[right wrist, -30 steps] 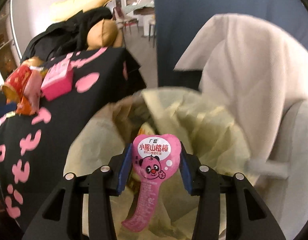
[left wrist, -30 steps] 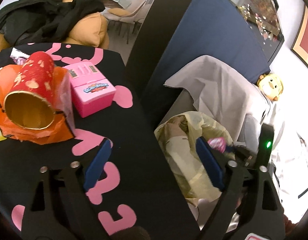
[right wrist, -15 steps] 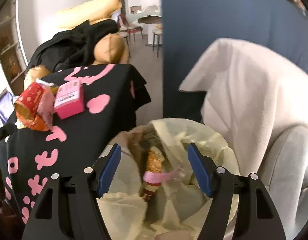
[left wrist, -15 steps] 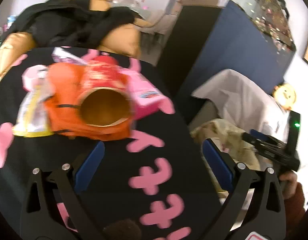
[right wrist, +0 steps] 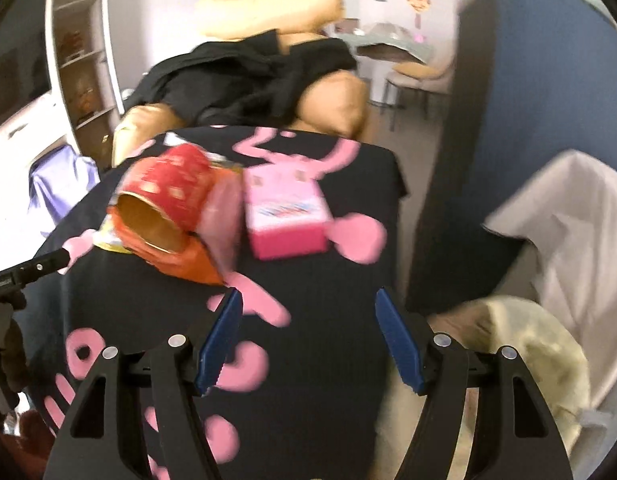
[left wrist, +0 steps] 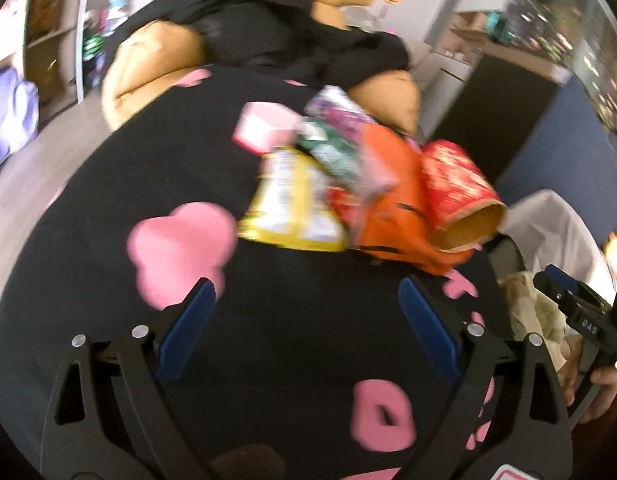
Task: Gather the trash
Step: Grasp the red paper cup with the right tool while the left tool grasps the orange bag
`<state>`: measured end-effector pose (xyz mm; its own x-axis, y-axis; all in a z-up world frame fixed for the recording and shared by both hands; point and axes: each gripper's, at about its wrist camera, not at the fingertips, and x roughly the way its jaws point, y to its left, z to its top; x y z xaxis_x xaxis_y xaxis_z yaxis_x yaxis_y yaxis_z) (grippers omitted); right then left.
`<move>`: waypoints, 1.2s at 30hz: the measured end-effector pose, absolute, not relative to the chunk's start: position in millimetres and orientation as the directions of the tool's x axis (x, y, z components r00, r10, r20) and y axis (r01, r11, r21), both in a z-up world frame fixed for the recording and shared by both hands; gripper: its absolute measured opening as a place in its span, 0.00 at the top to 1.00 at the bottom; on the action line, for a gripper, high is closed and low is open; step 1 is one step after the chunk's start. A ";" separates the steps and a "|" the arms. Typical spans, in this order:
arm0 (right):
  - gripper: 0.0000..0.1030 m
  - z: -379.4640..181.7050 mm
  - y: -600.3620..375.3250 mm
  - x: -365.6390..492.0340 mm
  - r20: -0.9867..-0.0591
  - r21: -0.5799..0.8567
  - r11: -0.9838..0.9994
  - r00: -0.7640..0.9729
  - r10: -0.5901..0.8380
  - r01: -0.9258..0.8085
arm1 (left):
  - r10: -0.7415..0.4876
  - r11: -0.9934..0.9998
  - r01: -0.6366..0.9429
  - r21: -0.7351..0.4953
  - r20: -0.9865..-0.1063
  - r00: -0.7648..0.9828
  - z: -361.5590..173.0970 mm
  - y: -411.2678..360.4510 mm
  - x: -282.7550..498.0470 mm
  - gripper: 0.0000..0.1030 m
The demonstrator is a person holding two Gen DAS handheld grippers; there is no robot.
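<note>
both grippers empty | left gripper (left wrist: 306, 312) wide apart | right gripper (right wrist: 308, 328) wide apart, seemingly touching nothing

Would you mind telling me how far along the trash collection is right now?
Done: the yellowish trash bag beside the table looks to hold something already, though blur hides what. In hand: nothing; the left claw and right claw are both open and empty above the black cloth. Left: the red cup, orange wrapper, yellow packet and pink box remain on the table.
</note>
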<state>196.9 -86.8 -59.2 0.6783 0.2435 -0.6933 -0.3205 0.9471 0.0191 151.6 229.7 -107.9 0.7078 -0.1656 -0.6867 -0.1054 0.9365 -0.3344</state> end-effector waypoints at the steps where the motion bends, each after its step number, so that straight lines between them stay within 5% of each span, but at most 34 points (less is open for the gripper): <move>1: 0.37 -57.4 -74.5 200.3 -0.689 0.028 0.940 0.675 0.264 -0.340 | -0.163 0.930 -0.123 -0.347 -0.688 0.707 -109.7 239.2 150.5 0.14; 9: 0.36 -25.6 1.5 234.3 -0.636 0.030 0.908 0.693 0.339 -0.417 | -0.187 0.907 -0.143 -0.395 -0.685 0.704 -120.3 264.3 149.4 0.19; 14: 0.37 -39.3 33.9 258.5 -0.687 -0.020 0.904 0.663 0.298 -0.428 | -0.199 0.910 -0.125 -0.395 -0.682 0.704 -119.0 260.8 148.5 0.19; 20: 0.42 -59.0 28.9 265.7 -0.752 0.167 0.831 0.477 0.455 -0.530 | -0.215 0.908 -0.110 -0.405 -0.674 0.707 -119.8 259.0 147.9 0.19; 36: 0.44 -38.3 -49.6 206.8 -0.659 0.039 0.911 0.674 0.332 -0.411 | -0.276 0.911 -0.022 -0.411 -0.650 0.708 -103.1 205.4 191.2 0.25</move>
